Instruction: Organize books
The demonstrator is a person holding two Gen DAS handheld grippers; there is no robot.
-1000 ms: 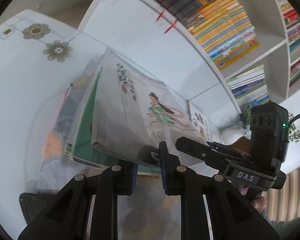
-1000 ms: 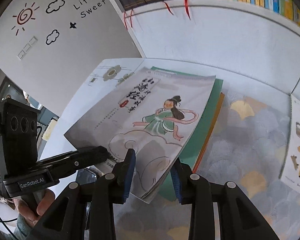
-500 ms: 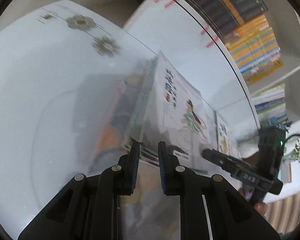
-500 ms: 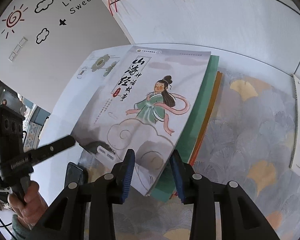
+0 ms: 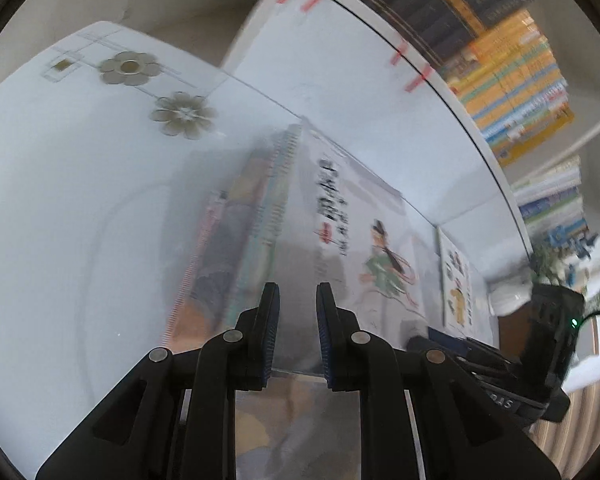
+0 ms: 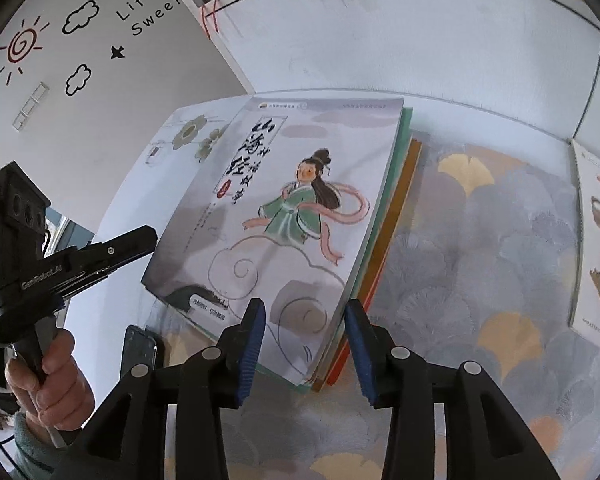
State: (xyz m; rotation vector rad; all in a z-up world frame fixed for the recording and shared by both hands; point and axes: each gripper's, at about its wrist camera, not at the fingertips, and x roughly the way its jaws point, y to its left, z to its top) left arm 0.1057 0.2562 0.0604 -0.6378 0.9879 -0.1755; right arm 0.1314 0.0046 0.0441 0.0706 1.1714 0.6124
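Ginkgo-patterned mat (image 6: 480, 248) carries the book stack (image 6: 396, 208). Right gripper (image 6: 304, 344) open wide astride its near corner; left gripper (image 5: 297, 332) narrowly open, empty.

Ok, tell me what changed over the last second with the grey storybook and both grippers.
The grey storybook with the green-robed girl, lifted and tilted a second ago, now lies flat on the book stack. The left gripper, whose fingers were at the book's corner, has let go and pulled back to the left. The right gripper stayed open over the near edge. The stack and the ginkgo-patterned mat kept their places.
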